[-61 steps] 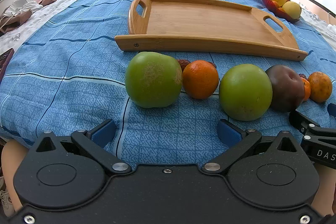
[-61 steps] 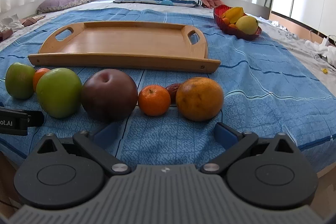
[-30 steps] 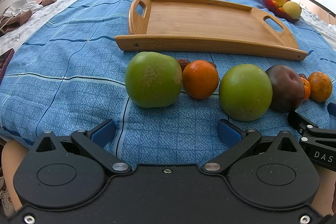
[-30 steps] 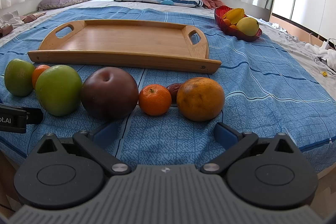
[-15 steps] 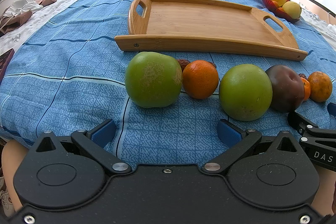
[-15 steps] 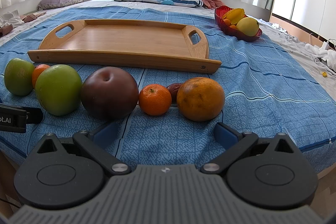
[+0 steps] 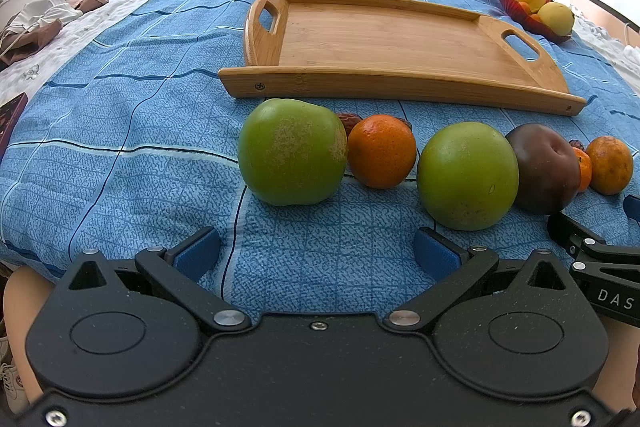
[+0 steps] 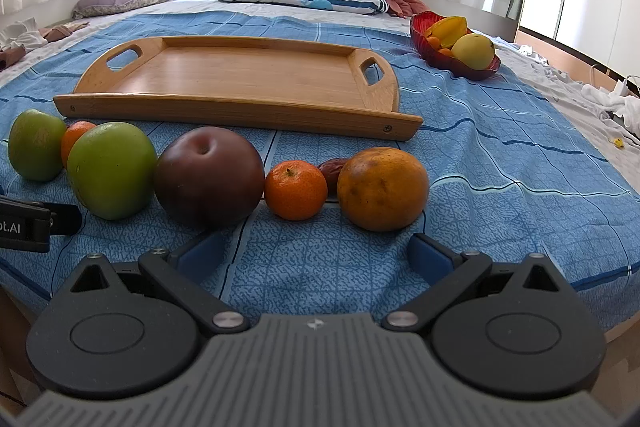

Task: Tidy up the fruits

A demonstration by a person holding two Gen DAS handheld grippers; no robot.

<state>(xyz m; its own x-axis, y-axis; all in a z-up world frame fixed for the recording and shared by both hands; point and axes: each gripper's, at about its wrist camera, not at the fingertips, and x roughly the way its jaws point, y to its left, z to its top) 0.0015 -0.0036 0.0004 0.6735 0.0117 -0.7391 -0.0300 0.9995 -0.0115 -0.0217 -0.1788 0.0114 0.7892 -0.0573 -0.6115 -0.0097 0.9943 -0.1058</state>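
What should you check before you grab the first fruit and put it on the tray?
1. Left tool open and holding nothing: ok.
2. Right tool open and holding nothing: ok.
3. Wooden tray has room, nothing lying in it: ok.
4. Fruit within easy pick: the green apple sits just ahead of the left tool, the big orange just ahead of the right tool: ok.
5. Free space around each fruit: the dark plum sits tight against the small orange, so gripping there may nudge a neighbour: not ok.
6. Fruit firm enough to squeeze: cannot tell.
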